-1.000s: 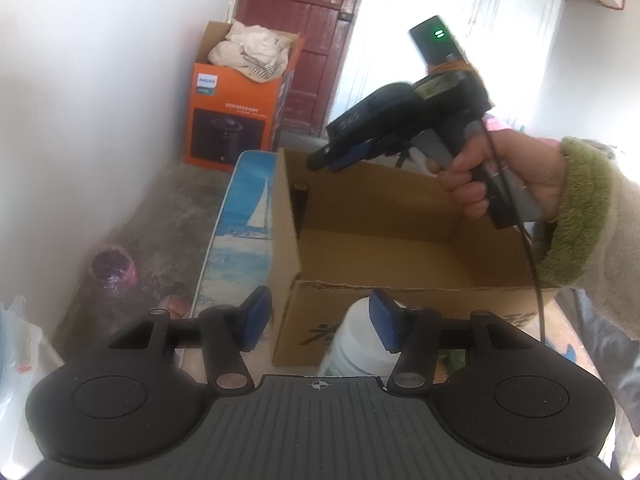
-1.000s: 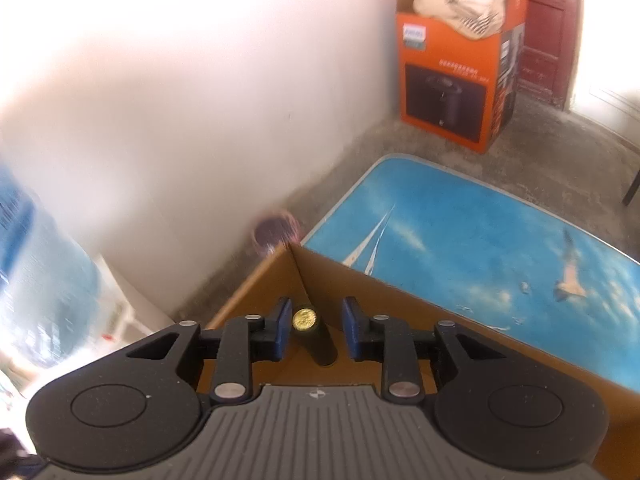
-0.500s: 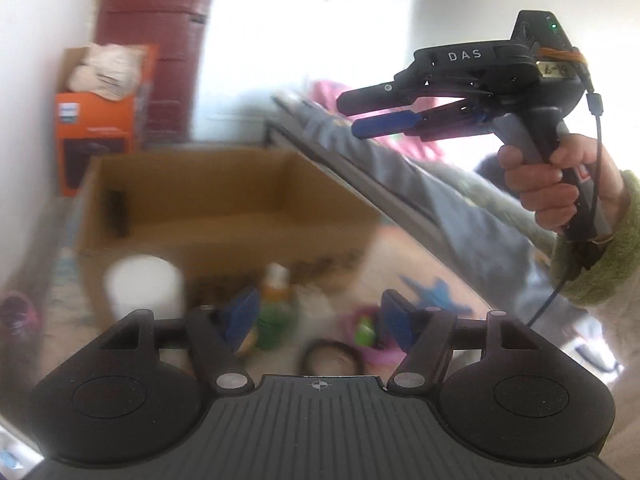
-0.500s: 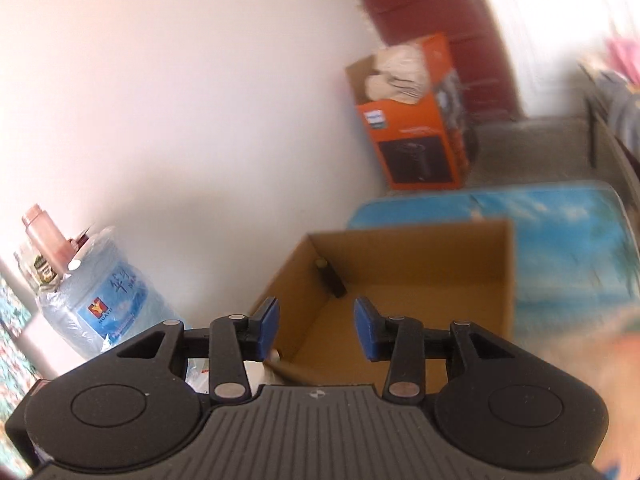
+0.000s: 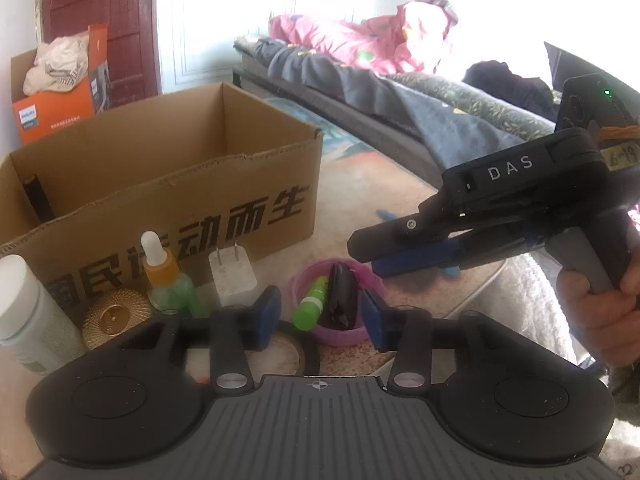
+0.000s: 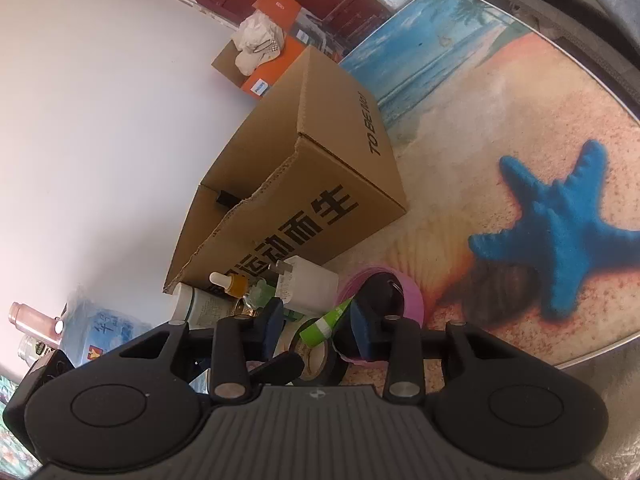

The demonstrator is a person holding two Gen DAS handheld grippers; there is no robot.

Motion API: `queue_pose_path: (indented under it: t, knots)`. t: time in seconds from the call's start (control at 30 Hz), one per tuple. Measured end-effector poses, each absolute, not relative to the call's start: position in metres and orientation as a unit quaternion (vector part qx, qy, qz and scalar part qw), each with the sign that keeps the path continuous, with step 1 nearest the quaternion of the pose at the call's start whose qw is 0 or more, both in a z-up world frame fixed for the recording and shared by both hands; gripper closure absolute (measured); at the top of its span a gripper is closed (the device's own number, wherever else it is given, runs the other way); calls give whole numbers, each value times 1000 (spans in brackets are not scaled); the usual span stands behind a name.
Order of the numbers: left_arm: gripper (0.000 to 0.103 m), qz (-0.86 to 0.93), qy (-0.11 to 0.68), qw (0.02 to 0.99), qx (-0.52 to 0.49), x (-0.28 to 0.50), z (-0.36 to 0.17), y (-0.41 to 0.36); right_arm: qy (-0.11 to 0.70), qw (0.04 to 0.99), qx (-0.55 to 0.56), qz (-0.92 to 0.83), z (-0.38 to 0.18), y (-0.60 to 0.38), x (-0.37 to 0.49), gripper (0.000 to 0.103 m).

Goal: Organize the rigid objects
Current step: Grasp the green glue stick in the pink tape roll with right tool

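Note:
An open cardboard box [image 5: 180,184] [image 6: 304,184] stands on the mat with a dark cylinder [image 5: 38,198] upright in its left corner. In front of it sit a white bottle [image 5: 28,316], a gold round lid [image 5: 114,314], a dropper bottle [image 5: 164,276], a white plug charger [image 5: 232,278] and a black tape roll [image 6: 320,360]. A pink bowl [image 5: 304,280] [image 6: 412,300] holds a green tube [image 5: 312,304] and a black object [image 5: 342,296]. My left gripper [image 5: 320,316] is open and empty just before the bowl. My right gripper [image 6: 316,326] [image 5: 372,258] is open and empty, hovering over the bowl.
The beach-print mat [image 6: 500,140] with a blue starfish covers the floor. A bed with a pink quilt [image 5: 360,40] runs along the right. An orange box [image 5: 56,92] stands by the red door. A water jug [image 6: 104,328] sits at left by the wall.
Both grippers have pulled back from the box and swung down to the items in front of it. The right gripper let go of the dark cylinder, which now stands in the box.

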State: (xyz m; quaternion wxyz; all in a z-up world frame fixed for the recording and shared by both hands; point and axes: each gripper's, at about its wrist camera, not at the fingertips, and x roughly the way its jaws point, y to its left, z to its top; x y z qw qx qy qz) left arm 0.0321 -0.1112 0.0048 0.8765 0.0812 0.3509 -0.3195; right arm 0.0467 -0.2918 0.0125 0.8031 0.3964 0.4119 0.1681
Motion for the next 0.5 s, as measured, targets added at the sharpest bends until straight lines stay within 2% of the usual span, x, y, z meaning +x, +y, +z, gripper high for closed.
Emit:
queue_pose_path:
  t: [0.1,0.17,0.33,0.5]
  knots:
    - [79,-309,373,872,75,38,1,-113,420,798,395,174,5,-288,50,66]
    - [84,-304,388,868,63,43,-2,-112,425,798,389,178,3,-285,55,67]
    - [85,-333,399,854,29,41,0,-109,430,809,361,174,3,-283,60,69]
    - [85,-343,408,845,40,40,-4,-115,440,821,328,159,1,-283,63,70]
